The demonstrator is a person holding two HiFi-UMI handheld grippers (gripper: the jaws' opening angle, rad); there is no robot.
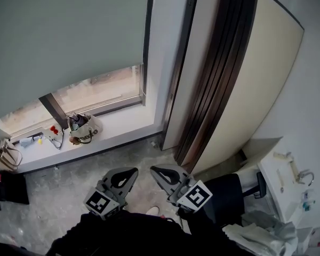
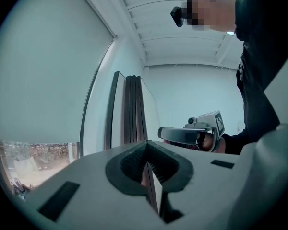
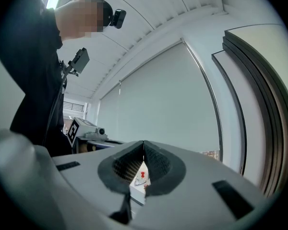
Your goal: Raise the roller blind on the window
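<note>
Nearest the lens, the person's dark clothing. Just past it, the left gripper and the right gripper, side by side and near each other, held level with tips toward the window wall. In the left gripper view, left gripper pressed tight together, nothing between the pads. In the right gripper view, right gripper likewise closed and empty.

Well ahead of both grippers and above them, the grey roller blind, drawn most of the way down, with only a low strip of window glass bare beneath its bottom edge. Under that strip, ahead of the left gripper, a white window sill carrying a small bag and some red bits too small to name. Off to the right of the right gripper, a stack of tall dark-edged panels against the wall. Between grippers and sill, bare concrete floor.

Judged as the approach stage: blind untouched, nothing gripped, both grippers well apart from the window. Next move, on this reading: closing in on the window and finding the blind's cord or chain. Possibly that cord, a thin line hanging by the blind's top corner in the right gripper view, too faint to be sure. After that, spreading one pair of jaws, pinching the cord and pulling steadily to roll the fabric up.
</note>
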